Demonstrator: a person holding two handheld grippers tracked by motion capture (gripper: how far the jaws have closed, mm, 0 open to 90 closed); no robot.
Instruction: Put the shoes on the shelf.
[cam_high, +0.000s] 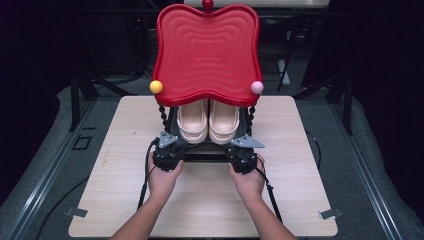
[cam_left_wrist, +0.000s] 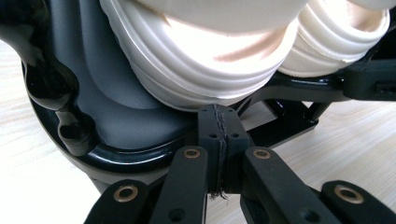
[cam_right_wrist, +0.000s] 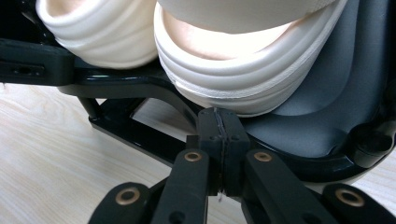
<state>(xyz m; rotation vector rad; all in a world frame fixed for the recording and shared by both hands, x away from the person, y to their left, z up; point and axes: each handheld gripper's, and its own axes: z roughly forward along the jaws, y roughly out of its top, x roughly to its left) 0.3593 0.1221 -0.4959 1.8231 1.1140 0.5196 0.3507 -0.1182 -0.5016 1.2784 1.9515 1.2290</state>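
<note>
A pair of cream slip-on shoes stands side by side on the grey lower shelf of a small black-framed stand, under its red wavy top tray. My left gripper sits at the shelf's front left, held by a hand. In the left gripper view its jaws are pressed together with nothing between them, just below the heel of the left shoe. My right gripper mirrors it at the front right, jaws shut and empty under the heel of the right shoe.
The stand rests on a light wooden table. The red tray overhangs the shoes and carries a yellow ball, a pink ball and a red knob. Black beaded legs flank the shoes. A dark floor surrounds the table.
</note>
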